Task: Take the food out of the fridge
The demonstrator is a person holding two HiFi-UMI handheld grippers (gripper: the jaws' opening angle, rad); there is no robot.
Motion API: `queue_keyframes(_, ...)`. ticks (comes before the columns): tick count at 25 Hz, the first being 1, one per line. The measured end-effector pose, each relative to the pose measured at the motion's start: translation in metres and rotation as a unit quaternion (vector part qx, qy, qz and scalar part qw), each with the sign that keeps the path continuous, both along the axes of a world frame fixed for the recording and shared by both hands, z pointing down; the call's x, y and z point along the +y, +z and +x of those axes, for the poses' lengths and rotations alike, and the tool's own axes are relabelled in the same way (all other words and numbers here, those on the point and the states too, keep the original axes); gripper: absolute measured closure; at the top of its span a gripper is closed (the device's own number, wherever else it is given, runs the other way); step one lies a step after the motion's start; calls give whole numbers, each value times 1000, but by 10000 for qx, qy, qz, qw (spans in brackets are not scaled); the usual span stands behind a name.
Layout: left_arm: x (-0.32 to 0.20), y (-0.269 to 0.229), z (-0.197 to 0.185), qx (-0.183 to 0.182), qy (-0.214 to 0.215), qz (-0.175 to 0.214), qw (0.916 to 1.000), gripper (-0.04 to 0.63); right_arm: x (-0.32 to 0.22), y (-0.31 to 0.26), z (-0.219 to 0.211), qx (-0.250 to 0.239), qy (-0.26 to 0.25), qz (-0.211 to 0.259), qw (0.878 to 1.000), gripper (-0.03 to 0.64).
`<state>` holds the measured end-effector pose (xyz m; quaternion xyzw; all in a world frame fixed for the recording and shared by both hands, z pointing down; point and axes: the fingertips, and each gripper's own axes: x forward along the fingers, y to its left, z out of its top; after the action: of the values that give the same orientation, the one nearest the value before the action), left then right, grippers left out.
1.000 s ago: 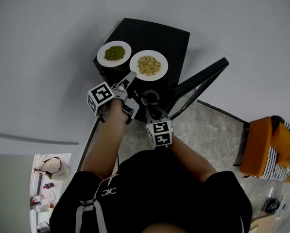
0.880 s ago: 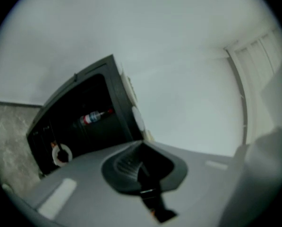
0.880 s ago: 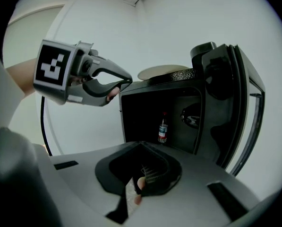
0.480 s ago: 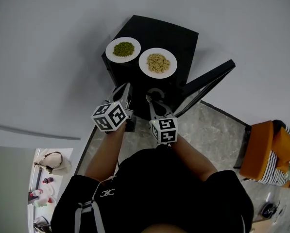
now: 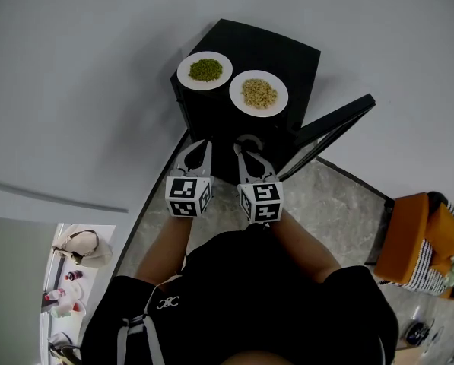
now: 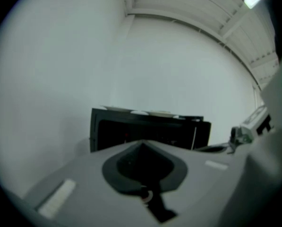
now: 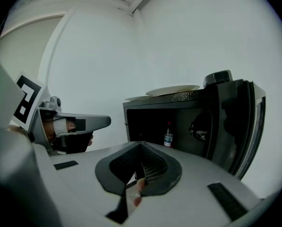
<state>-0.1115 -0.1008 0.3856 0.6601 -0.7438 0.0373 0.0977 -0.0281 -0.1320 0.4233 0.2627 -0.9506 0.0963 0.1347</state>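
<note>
Two plates sit on top of the black fridge (image 5: 287, 52), upper middle of the head view: the plate of green food (image 5: 204, 70) and, just beside it, the plate of pale grains (image 5: 258, 93). Inside, a small bottle (image 7: 168, 137) stands upright. I judge it light and slick, best pinched around its body. My left gripper (image 6: 141, 144) and right gripper (image 7: 141, 148) are both pressed together, empty, touching nothing, before the open door (image 5: 334, 119).
</note>
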Motion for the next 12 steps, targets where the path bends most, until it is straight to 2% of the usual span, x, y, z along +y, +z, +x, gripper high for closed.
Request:
queue_keyframes(3,4,4,-3,52,-90,-101,9999,598,4,1,0,23,18,9,10000,627)
queue_keyframes(12,21,3,-3,375,-162,29,9992,598,16,5,-1,85,15,26,10000,626)
